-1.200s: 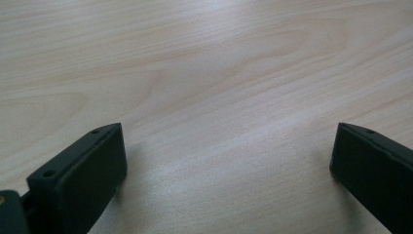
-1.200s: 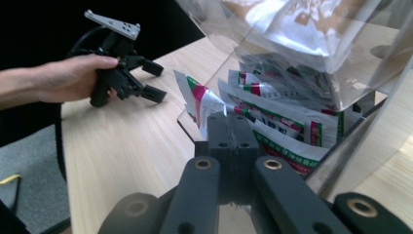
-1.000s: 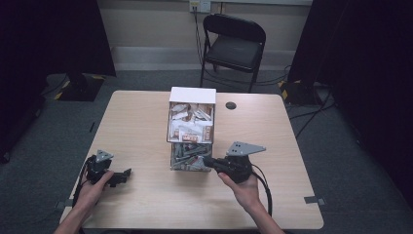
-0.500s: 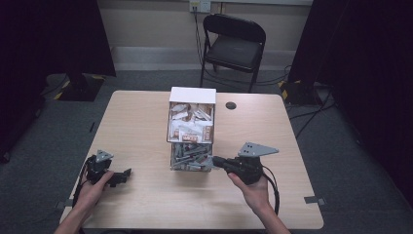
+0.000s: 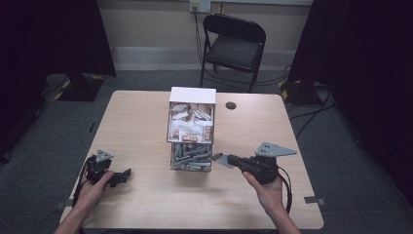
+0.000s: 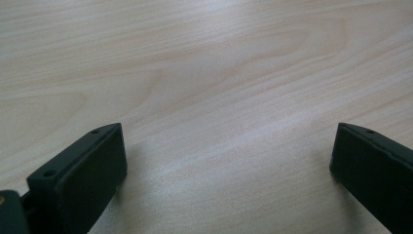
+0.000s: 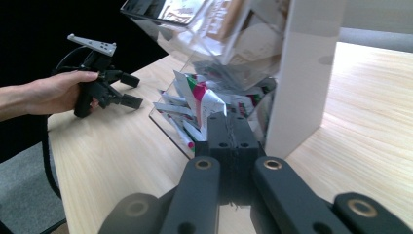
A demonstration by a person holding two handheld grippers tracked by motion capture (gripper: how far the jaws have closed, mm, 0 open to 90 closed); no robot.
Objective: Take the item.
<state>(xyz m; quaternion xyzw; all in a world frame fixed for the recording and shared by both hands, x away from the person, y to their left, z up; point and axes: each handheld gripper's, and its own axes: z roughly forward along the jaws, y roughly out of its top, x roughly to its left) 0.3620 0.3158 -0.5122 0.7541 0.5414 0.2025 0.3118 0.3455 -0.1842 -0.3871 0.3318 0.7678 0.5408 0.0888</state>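
A clear dispenser box point(image 5: 191, 130) with a white top stands mid-table, paper sachets above and foil sachets point(image 5: 190, 157) in its lower tray. My right gripper point(image 5: 230, 159) sits just right of the tray's opening, shut on a small sachet point(image 5: 219, 160) that sticks out toward the box. In the right gripper view the jaws point(image 7: 229, 127) are closed, with the white, green and red sachet point(image 7: 208, 103) at their tip, in front of the box point(image 7: 253, 58). My left gripper point(image 5: 122, 176) rests on the table at the front left, open point(image 6: 229, 146) over bare wood.
The table point(image 5: 302, 195) ends close behind both hands. A dark round grommet point(image 5: 231, 105) sits behind the box on the right. A black folding chair point(image 5: 234, 46) stands beyond the far edge. The left gripper point(image 7: 132, 90) and its hand show across the table.
My right gripper has drawn back to the right, away from the dispenser's tray, with a sachet in its jaws. The left gripper has stayed put.
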